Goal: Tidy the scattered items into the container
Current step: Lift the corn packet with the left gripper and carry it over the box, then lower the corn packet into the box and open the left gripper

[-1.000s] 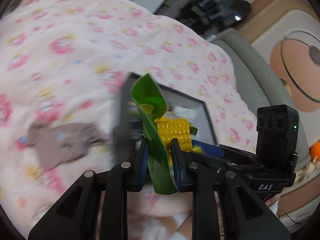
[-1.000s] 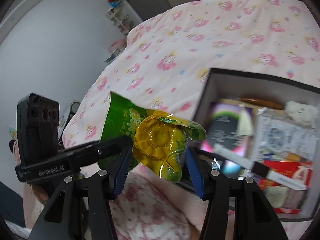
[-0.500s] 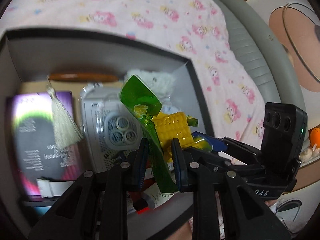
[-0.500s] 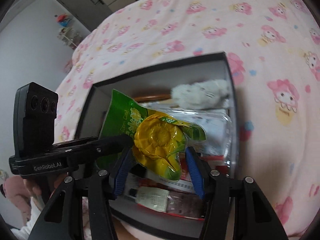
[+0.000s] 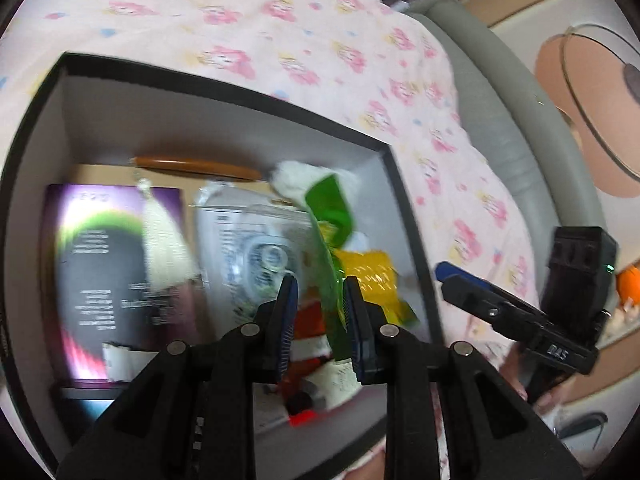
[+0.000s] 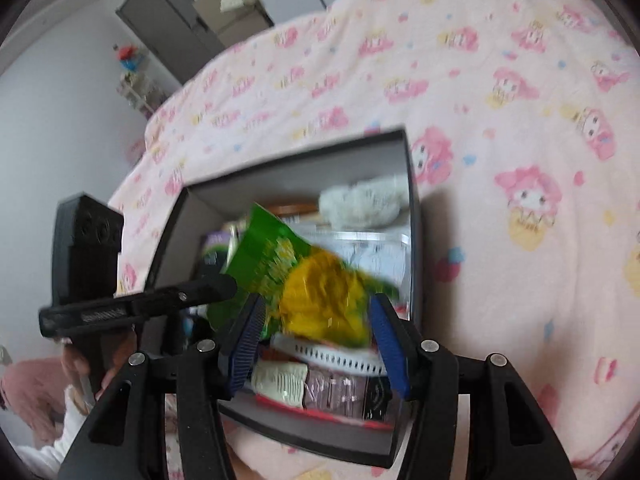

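Your left gripper (image 5: 318, 312) pinches the corn pack's (image 5: 362, 276) green edge, and your right gripper (image 6: 316, 330) clamps its yellow bulk. The pack hangs over the box's (image 5: 404, 184) near right corner, long axis running far-left to near-right; lower straight down.

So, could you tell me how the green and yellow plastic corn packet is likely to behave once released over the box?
The green and yellow plastic corn packet looks glossy, so probably slippery. Its green flap stands unsupported, suggesting fairly stiff film. The bulging yellow end likely drops first into the black box.
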Demonstrator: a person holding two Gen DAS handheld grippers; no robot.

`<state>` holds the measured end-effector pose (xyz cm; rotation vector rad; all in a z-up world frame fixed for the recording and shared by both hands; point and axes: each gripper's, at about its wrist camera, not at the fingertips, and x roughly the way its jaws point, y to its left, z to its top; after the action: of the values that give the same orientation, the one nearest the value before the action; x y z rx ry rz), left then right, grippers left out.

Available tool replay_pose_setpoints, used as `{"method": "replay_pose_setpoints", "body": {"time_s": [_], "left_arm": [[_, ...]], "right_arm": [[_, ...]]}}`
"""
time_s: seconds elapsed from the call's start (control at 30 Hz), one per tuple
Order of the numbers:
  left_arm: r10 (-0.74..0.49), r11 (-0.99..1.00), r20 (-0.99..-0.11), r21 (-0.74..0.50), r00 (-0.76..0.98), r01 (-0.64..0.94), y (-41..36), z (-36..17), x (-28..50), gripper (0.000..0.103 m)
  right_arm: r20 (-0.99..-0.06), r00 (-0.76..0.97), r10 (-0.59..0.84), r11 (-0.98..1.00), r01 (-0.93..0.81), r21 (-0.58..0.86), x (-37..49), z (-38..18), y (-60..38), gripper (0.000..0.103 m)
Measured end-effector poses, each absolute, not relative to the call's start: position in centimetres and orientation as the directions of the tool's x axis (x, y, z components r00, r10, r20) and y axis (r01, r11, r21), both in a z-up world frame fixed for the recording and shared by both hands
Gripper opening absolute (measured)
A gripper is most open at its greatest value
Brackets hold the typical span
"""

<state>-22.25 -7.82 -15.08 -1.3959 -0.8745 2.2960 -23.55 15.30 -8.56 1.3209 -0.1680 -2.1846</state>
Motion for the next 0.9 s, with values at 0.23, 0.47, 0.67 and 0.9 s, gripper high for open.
{"method": "replay_pose_setpoints", "body": {"time_s": [0.23, 0.47, 0.67, 0.9], "left_arm": [[0.445, -0.837, -0.790, -0.534, -0.422, 0.118, -6.6, -16.8, -22.8, 0.022], [0.551, -0.798, -0.763, -0.600, -0.338, 0.053, -3.8, -17.6, -22.6, 0.022], [0.604, -0.773, -0.737, -0.634, -0.304, -0.001, -2.6, -17.2, -22.4, 0.022], [0.515, -0.817, -0.773, -0.573, -0.370, 0.059, -4.4, -16.8, -21.9, 0.022]], "right_arm": [[-0.813, -0.314, -0.491, -0.836, 0.431, 0.338, -23.3, -10.2, 12.5, 0.050], [-0.843, -0.357, -0.402, -0.876, 0.420, 0.239, -22.3, -11.0, 12.9, 0.050], [-0.811, -0.391, -0.435, -0.880, 0.374, 0.292, -21.0, -9.9, 14.6, 0.048], [-0.827, -0.346, -0.443, -0.872, 0.382, 0.307, -19.8, -10.6, 14.6, 0.047]]}}
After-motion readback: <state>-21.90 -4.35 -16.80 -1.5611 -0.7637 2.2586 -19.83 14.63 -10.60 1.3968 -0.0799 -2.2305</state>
